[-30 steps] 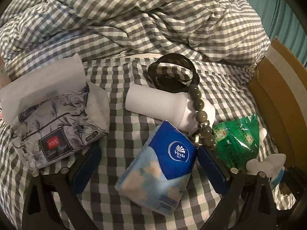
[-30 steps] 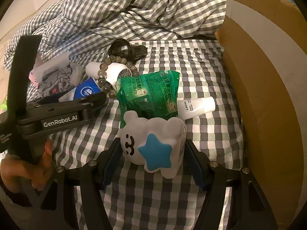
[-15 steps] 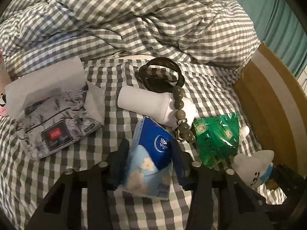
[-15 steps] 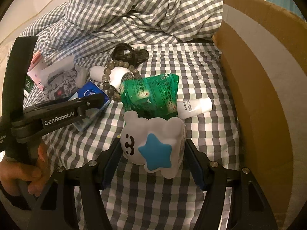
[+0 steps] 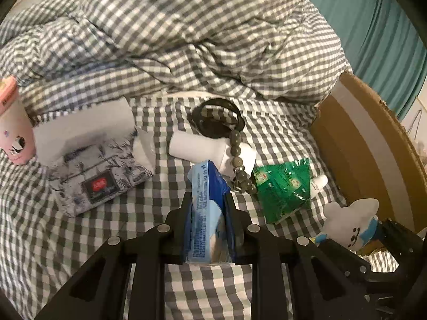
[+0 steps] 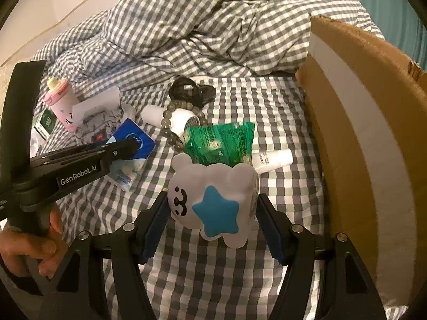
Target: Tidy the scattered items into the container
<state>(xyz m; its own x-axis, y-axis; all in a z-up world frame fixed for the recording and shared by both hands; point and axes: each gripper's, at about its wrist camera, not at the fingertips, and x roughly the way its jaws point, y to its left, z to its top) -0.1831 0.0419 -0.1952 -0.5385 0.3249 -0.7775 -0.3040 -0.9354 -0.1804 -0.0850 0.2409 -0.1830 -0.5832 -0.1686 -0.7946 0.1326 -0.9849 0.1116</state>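
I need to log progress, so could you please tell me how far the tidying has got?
Done: nothing can be seen inside the cardboard box.
In hand: the left gripper is closing on the blue tissue pack; the right gripper holds the white bear toy.
Left on the bed: green sachet, bead bracelet, white bottle, pink cup, patterned tissue pack.

blue tissue pack (image 5: 208, 213) pinched upright; white star toy (image 6: 213, 202) gripped; cardboard box (image 6: 368, 133) rt.

Bed sheet (image 5: 80, 240), grey-and-white check, fills the foreground. Matching duvet (image 5: 186, 40) bunched up behind. Teal curtain (image 5: 387, 26) at upper right. Pale wall (image 6: 66, 0) at upper left. Dim, warm indoor light.
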